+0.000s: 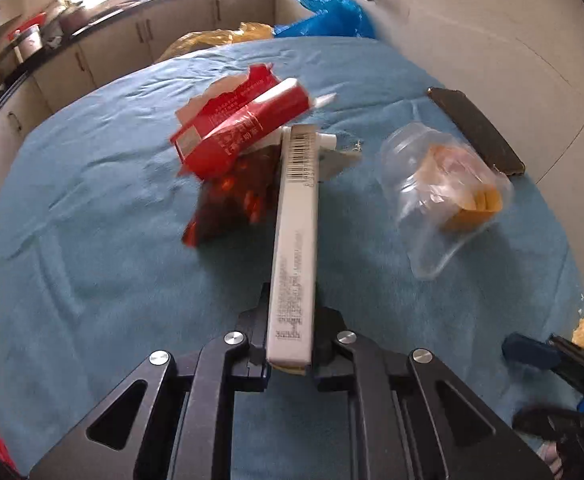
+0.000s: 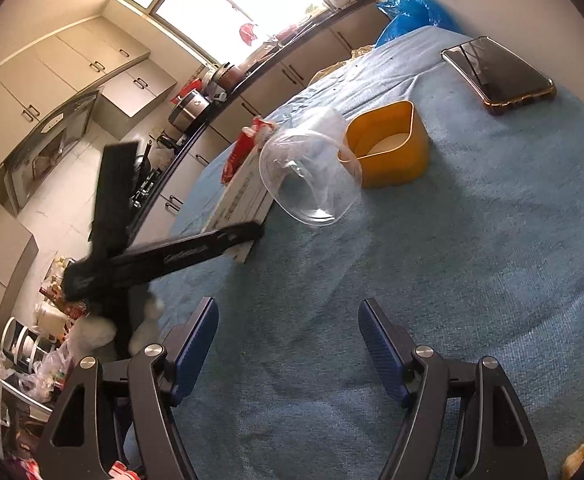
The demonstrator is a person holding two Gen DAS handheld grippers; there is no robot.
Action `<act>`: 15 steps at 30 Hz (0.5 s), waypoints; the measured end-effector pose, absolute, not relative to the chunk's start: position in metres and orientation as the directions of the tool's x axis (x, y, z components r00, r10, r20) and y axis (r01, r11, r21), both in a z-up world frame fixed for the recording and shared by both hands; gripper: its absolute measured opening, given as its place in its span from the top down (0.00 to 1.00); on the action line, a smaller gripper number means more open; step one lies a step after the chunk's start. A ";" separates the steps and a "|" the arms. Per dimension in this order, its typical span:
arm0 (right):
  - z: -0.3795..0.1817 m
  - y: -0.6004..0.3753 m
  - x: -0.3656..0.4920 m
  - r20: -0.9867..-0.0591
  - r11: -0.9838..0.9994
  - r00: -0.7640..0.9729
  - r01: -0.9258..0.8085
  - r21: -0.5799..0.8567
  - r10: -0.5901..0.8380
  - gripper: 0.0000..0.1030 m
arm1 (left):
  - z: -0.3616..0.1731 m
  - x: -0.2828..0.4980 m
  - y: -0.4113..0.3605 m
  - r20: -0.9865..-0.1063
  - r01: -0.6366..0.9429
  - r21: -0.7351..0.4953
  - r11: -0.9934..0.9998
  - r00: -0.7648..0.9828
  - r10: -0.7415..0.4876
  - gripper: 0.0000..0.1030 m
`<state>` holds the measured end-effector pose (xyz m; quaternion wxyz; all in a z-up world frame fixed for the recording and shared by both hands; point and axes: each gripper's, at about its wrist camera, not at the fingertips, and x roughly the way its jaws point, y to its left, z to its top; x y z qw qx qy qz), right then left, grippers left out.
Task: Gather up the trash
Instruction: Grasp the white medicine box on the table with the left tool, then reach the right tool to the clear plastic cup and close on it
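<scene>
Two grippers, left gripper (image 1: 290,354) pinching white box (image 1: 296,236), right gripper (image 2: 288,344) spread beside it.

Left gripper (image 1: 290,354) clamped, right gripper (image 2: 288,344) agape.

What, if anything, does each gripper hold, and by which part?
The left gripper clamps the long white box at its near end. The right gripper is open and holds nothing.
</scene>
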<state>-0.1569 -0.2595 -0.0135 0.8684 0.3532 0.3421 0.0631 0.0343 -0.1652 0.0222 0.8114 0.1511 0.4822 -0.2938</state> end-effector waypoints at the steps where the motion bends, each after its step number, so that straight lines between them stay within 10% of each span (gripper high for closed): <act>1: -0.013 -0.259 -0.157 -0.552 0.745 0.758 0.135 0.653 0.346 0.25 | 0.024 0.030 -0.162 -0.871 0.621 -0.040 0.782 0.361 -0.332 0.87; 15: 0.015 -0.251 -0.149 -0.621 0.831 0.765 0.228 0.508 0.170 0.25 | 0.047 -0.064 -0.092 -0.838 0.564 -0.044 0.824 0.428 -0.338 0.87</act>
